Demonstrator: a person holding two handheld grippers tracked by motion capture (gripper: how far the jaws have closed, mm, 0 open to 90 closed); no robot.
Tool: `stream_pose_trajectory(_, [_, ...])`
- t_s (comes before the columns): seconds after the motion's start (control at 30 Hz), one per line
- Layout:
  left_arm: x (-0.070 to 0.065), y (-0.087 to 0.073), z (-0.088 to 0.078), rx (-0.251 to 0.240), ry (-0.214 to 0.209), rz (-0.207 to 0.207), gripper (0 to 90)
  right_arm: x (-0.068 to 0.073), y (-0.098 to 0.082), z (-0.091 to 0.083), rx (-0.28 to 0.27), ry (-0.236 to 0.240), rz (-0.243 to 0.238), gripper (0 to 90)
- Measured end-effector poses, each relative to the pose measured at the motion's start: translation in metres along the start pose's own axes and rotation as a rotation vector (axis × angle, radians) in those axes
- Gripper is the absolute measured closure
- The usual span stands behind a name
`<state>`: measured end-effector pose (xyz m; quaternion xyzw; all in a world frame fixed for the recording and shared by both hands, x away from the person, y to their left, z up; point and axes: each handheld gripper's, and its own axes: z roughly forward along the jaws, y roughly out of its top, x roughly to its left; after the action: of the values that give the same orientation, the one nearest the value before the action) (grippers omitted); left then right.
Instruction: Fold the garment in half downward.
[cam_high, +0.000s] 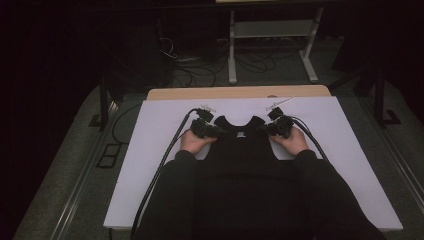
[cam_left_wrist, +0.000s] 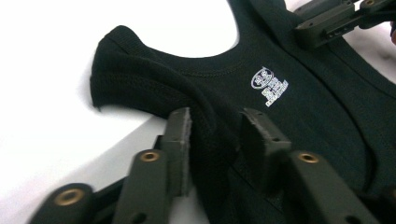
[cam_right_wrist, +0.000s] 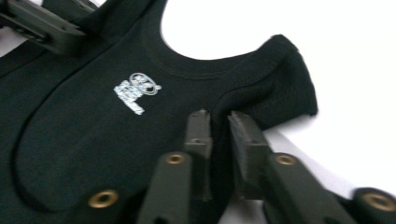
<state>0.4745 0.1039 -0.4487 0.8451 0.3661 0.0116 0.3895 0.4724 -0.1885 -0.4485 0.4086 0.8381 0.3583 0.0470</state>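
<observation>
Black-sleeved forearms enter from below, palms down, angled inward toward the garment's shoulders. Left gripper (cam_high: 214, 131): jaws astride a raised fold at one armhole; pads look close on it, contact uncertain. Right gripper (cam_high: 270, 129): jaws pinching a fold of fabric at the other armhole. Black sleeveless top (cam_high: 240, 142): knit, scooped neck, small white printed mark below neckline, flat on white table sheet (cam_high: 150, 150), centre
</observation>
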Motion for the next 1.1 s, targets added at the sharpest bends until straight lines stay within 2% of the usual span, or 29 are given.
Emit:
stream_pose_trajectory(0.07, [-0.001,0.000,0.001,0.002,0.015,0.009,72.8,0.002,0.000,0.000,0.003,0.001,0.002,81.8])
stream_pose_trajectory(0.13, [-0.002,0.000,0.001,0.003,0.022,0.000,80.2,0.002,0.000,0.000,0.007,-0.001,0.005,82.6])
stream_pose_trajectory(0.23, [-0.003,0.001,0.001,0.012,0.021,-0.021,83.6,0.002,0.000,-0.002,0.016,-0.003,0.008,83.3])
stream_pose_trajectory(0.43, [-0.002,0.002,-0.003,0.027,0.033,-0.046,84.7,0.004,-0.001,-0.007,0.002,-0.013,0.005,83.7])
stream_pose_trajectory(0.5, [-0.003,0.002,-0.004,0.029,0.036,-0.042,84.7,0.005,-0.002,-0.009,-0.001,-0.013,0.010,83.6])
stream_pose_trajectory(0.53, [-0.003,0.003,-0.006,0.038,0.039,-0.028,84.7,0.005,-0.002,-0.010,-0.003,-0.012,0.007,83.7])
stream_pose_trajectory(0.63, [-0.008,0.004,-0.008,0.012,0.046,-0.040,84.7,0.007,-0.003,-0.015,-0.013,-0.015,0.007,83.6])
stream_pose_trajectory(0.67, [-0.008,0.004,-0.009,0.014,0.043,-0.032,84.7,0.007,-0.003,-0.017,-0.016,-0.014,0.005,83.6])
stream_pose_trajectory(0.73, [-0.011,0.006,-0.010,-0.007,0.052,-0.049,84.7,0.009,-0.002,-0.020,-0.023,-0.016,0.004,83.7])
stream_pose_trajectory(0.87, [-0.015,0.010,-0.018,-0.025,0.058,-0.039,84.7,0.012,0.001,-0.029,-0.035,-0.024,-0.011,83.6])
stream_pose_trajectory(0.9, [-0.015,0.011,-0.021,-0.016,0.063,-0.027,84.7,0.013,0.002,-0.031,-0.038,-0.025,-0.008,83.6])
stream_pose_trajectory(0.93, [-0.017,0.013,-0.023,-0.031,0.061,-0.038,84.7,0.014,0.002,-0.034,-0.045,-0.027,-0.010,83.6])
stream_pose_trajectory(1.1, [-0.024,0.017,-0.034,-0.048,0.065,-0.026,84.7,0.016,0.004,-0.045,-0.064,-0.031,-0.005,83.6])
